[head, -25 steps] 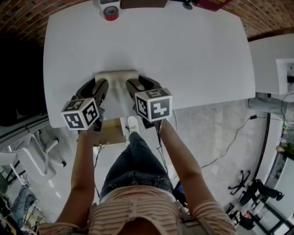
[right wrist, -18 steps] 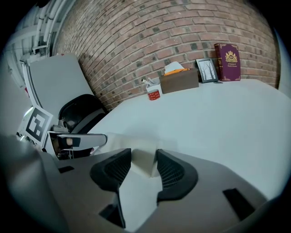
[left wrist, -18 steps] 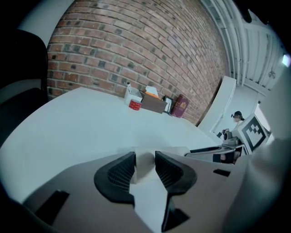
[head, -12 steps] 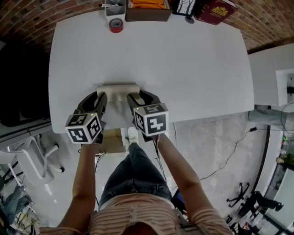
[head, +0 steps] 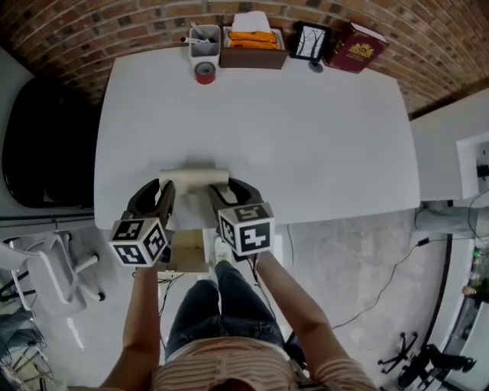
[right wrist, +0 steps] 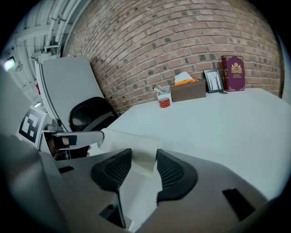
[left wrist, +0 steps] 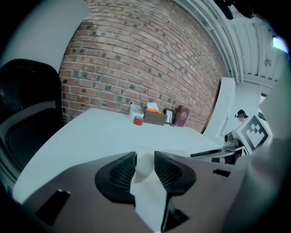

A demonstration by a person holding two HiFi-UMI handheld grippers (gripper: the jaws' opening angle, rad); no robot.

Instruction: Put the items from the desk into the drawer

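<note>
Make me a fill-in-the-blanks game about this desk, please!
1. The roll of tape at the far side of the desk is coloured ____.
2. The wall behind the desk is built of ____.
3. The pale block is clamped by the left hand-held gripper and the right hand-held gripper, which makes ____ in total.
Missing words: red; bricks; two.

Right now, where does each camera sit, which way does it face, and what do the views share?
Head view: on the person's head, facing steeply down onto the white desk; forearms, legs, left gripper, right gripper show.
Left gripper view: rides its gripper, facing the brick wall; jaws clamp the pale bar.
Right gripper view: likewise; jaws clamp that bar.
All share the red tape roll.
</note>
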